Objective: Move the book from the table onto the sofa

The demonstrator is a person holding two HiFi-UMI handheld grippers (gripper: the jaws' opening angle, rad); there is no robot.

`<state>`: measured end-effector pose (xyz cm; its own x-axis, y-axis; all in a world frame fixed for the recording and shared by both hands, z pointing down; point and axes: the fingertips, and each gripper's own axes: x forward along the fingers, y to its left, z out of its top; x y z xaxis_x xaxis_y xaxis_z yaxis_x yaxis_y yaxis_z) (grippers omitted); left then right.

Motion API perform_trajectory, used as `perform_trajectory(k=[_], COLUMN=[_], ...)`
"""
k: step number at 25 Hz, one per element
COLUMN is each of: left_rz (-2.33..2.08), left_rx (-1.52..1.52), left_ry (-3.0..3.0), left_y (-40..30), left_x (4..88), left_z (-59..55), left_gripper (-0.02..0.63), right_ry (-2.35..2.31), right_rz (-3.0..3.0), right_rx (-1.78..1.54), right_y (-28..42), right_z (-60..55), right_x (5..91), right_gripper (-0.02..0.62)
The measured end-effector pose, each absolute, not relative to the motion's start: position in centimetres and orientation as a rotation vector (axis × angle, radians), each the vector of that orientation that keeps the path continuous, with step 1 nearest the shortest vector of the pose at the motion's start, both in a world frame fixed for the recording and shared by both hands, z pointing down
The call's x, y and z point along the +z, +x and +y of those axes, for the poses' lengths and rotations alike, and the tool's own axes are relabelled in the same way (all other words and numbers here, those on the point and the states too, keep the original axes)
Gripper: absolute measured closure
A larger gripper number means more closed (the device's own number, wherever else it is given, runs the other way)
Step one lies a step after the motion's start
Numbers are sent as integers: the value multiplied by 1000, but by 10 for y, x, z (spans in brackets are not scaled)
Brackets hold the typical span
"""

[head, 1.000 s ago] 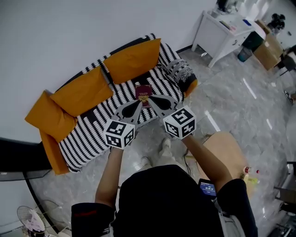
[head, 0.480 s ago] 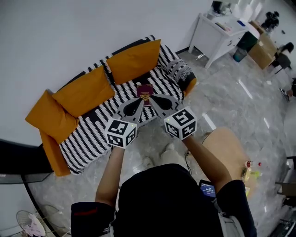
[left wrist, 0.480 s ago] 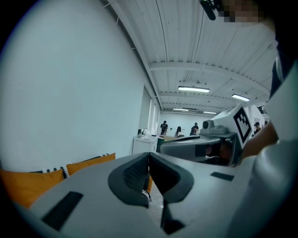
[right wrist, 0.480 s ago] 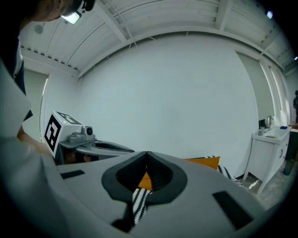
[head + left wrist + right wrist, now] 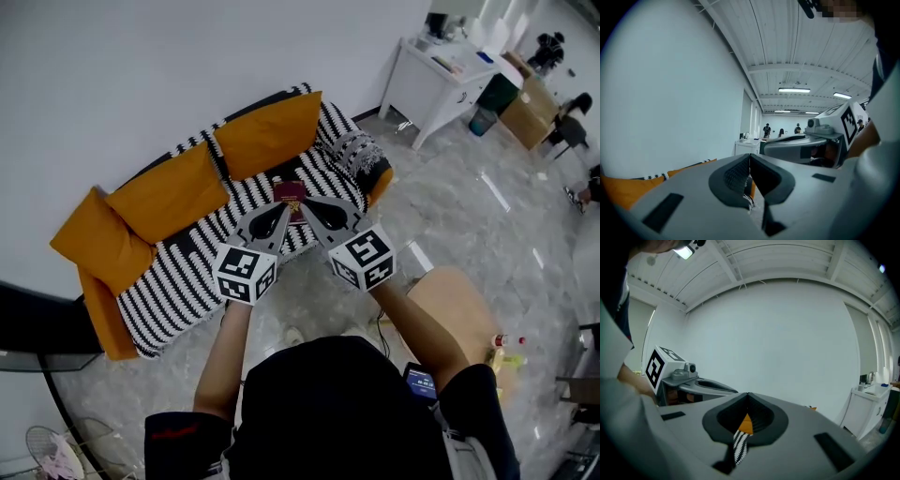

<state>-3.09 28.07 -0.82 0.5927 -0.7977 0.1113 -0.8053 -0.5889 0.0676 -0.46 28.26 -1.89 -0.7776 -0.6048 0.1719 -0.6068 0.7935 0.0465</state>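
The book [image 5: 290, 193] lies flat on the striped seat of the sofa [image 5: 187, 272], just beyond the left gripper [image 5: 750, 155] and right gripper [image 5: 747, 394], both clenched on nothing, so the likely mishap is a low swing of either one nudging it toward the near edge

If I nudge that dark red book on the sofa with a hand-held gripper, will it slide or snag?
The book looks thin and flat, so it is probably light and unlikely to roll. It lies on the sofa, whose striped fabric cover may drag or bunch rather than let it slide freely. Its stiffness can't be judged from here.
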Motion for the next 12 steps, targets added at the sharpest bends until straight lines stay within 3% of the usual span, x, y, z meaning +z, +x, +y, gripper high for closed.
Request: perform_trajectory(k=[12], left_rz=[-1392], left_rx=[67], left_ry=[2644], left_y=[20], left_x=[-5], left_z=[280], left_gripper=[589], right_ry=[893], right_rz=[-2824], right_rx=[36], right_y=[44], right_z=[281], right_x=[-21], right_gripper=[578])
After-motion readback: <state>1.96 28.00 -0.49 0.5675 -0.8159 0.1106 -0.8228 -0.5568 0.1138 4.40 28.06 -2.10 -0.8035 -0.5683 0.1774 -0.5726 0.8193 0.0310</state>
